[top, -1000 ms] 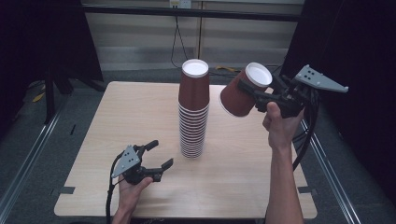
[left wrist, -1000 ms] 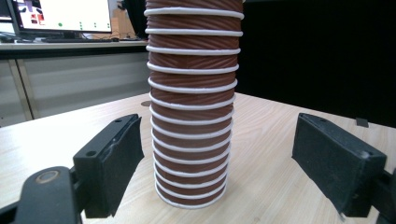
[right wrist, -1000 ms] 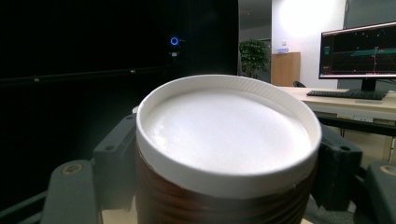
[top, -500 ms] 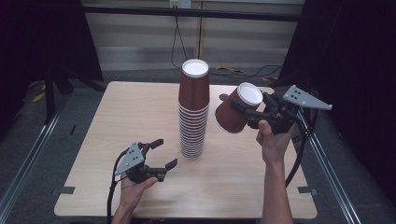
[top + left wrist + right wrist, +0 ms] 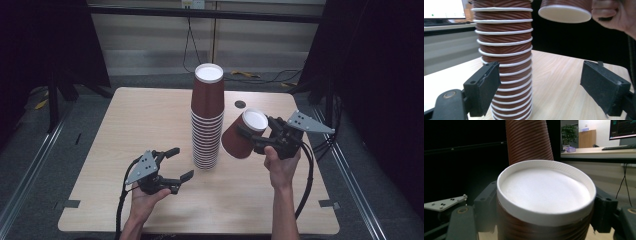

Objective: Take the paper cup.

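Cup (image 5: 243,134) pinched base-up in our right gripper (image 5: 262,142) jaws, tilted, hangs just right of the upside-down stack (image 5: 206,120) on the worktop (image 5: 125,125), apart from it, nearer than our left gripper (image 5: 175,164), whose jaws stand spread and empty.

My left hand (image 5: 145,197) rests low at the near edge, forearm coming in from the bottom. Its black two-jaw gripper (image 5: 181,162) is tilted forward with the jaws spread wide and nothing between them. My right hand (image 5: 280,165) is raised on an upright forearm. Its gripper (image 5: 250,140) points left, jaws clamped on a brown ribbed paper cup (image 5: 234,144).
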### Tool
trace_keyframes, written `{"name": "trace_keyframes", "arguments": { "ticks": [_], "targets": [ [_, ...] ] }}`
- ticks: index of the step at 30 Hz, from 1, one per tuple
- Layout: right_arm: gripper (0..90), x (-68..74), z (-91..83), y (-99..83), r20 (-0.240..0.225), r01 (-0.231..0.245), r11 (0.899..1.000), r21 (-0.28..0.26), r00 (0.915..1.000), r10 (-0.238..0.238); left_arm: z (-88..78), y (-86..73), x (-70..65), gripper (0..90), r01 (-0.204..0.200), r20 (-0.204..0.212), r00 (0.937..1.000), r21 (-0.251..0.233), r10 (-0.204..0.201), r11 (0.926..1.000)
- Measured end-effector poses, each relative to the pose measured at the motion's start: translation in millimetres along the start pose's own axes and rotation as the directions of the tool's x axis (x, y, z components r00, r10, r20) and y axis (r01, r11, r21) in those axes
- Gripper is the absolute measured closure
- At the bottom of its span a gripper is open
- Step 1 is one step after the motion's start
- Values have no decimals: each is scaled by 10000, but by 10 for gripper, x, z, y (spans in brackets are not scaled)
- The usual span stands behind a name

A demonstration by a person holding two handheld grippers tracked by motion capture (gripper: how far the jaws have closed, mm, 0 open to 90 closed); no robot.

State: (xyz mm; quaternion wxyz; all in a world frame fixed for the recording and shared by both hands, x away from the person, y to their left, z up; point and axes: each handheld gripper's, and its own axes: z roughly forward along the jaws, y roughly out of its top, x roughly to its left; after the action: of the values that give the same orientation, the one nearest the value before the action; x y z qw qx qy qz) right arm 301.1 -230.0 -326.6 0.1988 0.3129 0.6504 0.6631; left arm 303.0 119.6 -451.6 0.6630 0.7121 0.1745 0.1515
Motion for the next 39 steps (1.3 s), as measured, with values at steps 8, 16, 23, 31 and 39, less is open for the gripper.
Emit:
{"name": "trace_keyframes", "arguments": {
  "ticks": [8, 16, 23, 31, 39],
  "targets": [
    [244, 38, 52, -215, -264, -255, 9994, 229, 9993, 261, 76, 27, -51, 155, -51, 413, 9991, 9, 51, 10000],
    [244, 62, 101, -358, -419, -450, 9983, 358, 9980, 465, 117, 47, -76, 158, -211, 570, 9982, 74, 206, 9998],
    [244, 131, 154, -455, -620, -390, 9976, 571, 9972, 425, 151, 74, -112, 159, -269, 678, 9973, 18, 267, 9996],
    [244, 149, 187, -594, -806, -552, 9961, 694, 9949, 607, 185, 74, -126, 157, -223, 995, 9948, 59, 216, 9997],
    [244, 175, 228, -671, -921, -609, 9947, 826, 9934, 685, 223, 80, -164, 156, -261, 1243, 9919, 32, 255, 9997]
  ]
}}
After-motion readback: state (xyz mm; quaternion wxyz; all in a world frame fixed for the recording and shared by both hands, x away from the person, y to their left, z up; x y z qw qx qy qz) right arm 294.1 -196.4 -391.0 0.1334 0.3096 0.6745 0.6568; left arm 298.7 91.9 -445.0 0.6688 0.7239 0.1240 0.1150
